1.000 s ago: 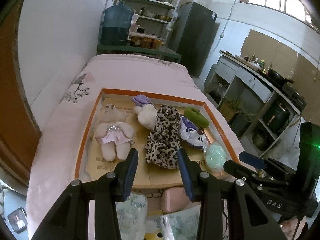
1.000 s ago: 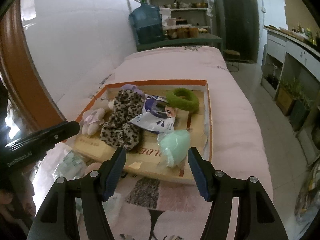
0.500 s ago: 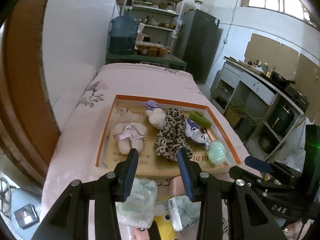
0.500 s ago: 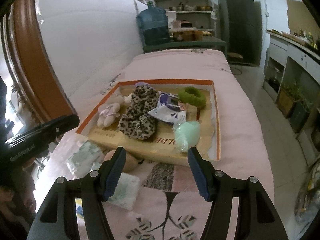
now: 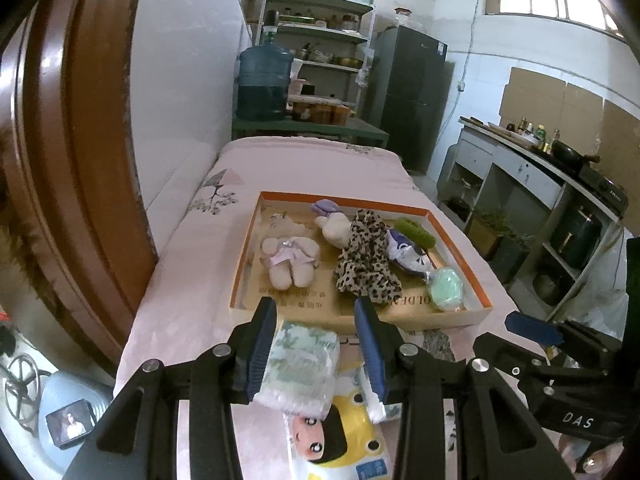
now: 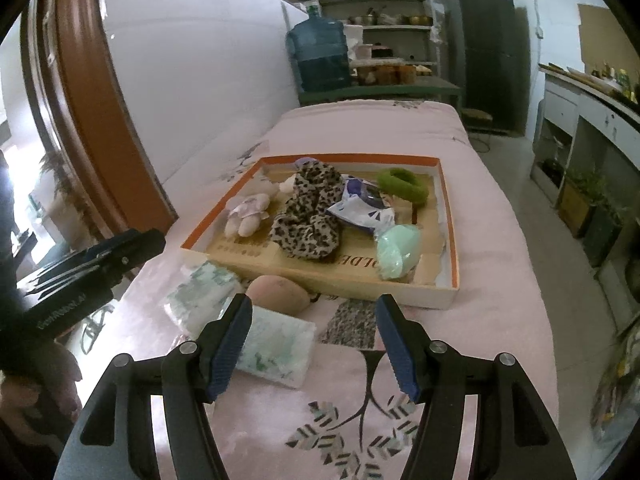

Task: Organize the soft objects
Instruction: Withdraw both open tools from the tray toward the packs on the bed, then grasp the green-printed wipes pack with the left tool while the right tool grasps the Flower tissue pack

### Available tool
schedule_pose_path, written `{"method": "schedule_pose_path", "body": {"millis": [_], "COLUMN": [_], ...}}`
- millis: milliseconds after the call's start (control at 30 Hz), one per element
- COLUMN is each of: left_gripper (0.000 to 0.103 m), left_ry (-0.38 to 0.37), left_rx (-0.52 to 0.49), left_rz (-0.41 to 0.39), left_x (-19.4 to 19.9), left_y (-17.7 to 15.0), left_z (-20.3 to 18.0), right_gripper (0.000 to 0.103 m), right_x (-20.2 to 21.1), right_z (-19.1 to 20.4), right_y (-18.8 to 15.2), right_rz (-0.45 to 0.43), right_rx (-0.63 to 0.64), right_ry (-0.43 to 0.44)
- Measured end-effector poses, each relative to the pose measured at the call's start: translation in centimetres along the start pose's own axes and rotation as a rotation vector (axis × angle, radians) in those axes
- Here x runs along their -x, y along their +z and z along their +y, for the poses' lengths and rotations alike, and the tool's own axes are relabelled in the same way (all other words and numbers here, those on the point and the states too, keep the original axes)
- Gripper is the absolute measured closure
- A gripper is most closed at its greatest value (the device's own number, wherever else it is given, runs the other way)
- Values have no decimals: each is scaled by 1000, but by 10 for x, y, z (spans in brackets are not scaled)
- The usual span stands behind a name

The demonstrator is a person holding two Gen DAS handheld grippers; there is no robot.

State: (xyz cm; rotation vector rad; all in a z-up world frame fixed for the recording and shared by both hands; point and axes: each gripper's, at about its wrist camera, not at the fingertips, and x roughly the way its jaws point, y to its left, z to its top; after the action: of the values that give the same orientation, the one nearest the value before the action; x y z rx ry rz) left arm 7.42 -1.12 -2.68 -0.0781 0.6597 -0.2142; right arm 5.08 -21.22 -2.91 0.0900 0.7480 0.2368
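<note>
An orange-rimmed cardboard tray point(image 5: 344, 200) point(image 6: 450, 240) lies on the pink bed. It holds a plush bear point(image 5: 290, 258) point(image 6: 248, 214), a white plush point(image 5: 334, 226), a leopard-print cloth point(image 5: 366, 256) point(image 6: 312, 216), a blue-white packet point(image 5: 406, 254), a green scrunchie point(image 5: 414, 230) point(image 6: 402, 184) and a mint sponge point(image 5: 444, 290) point(image 6: 398, 248). On the bed in front of the tray are two tissue packs point(image 6: 200, 296) point(image 6: 276, 346), a pink pouch point(image 6: 278, 294) and a yellow cartoon item point(image 5: 340, 440). My left gripper point(image 5: 314, 303) hovers open above one tissue pack point(image 5: 300, 364). My right gripper point(image 6: 314, 300) is open and empty.
A white wall and a brown door frame point(image 5: 80, 160) run along the bed's left side. At the bed's far end stand a water jug point(image 5: 264, 80), shelves and a dark fridge point(image 5: 404, 96). A counter with pots point(image 5: 560, 184) lines the right, across a floor aisle.
Both grippers have drawn back from the tray and a little up. The tray looks smaller, and the tissue packs, the pouch and the yellow item have come into view.
</note>
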Motion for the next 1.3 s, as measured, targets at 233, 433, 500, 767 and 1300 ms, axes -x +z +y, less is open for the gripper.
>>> {"method": "schedule_pose_path", "body": {"millis": [233, 433, 500, 767, 1300], "left_gripper": [63, 63, 63, 63, 60], "left_ry": [4, 11, 11, -20, -148], "left_rx": [10, 15, 16, 2, -107], "left_rz": [-2, -4, 1, 23, 142], "left_x": [11, 21, 23, 17, -29], "left_y": [-9, -18, -21, -35, -48], "left_z": [6, 13, 15, 18, 25], "right_gripper": [37, 37, 37, 35, 26], "right_x": [11, 17, 17, 5, -35], "right_z": [12, 20, 23, 31, 38], "right_y": [-6, -16, -20, -34, -40], "right_rz": [-4, 3, 10, 50, 127], "right_rx": [22, 32, 35, 16, 82], "right_ry": [2, 9, 13, 56, 76]}}
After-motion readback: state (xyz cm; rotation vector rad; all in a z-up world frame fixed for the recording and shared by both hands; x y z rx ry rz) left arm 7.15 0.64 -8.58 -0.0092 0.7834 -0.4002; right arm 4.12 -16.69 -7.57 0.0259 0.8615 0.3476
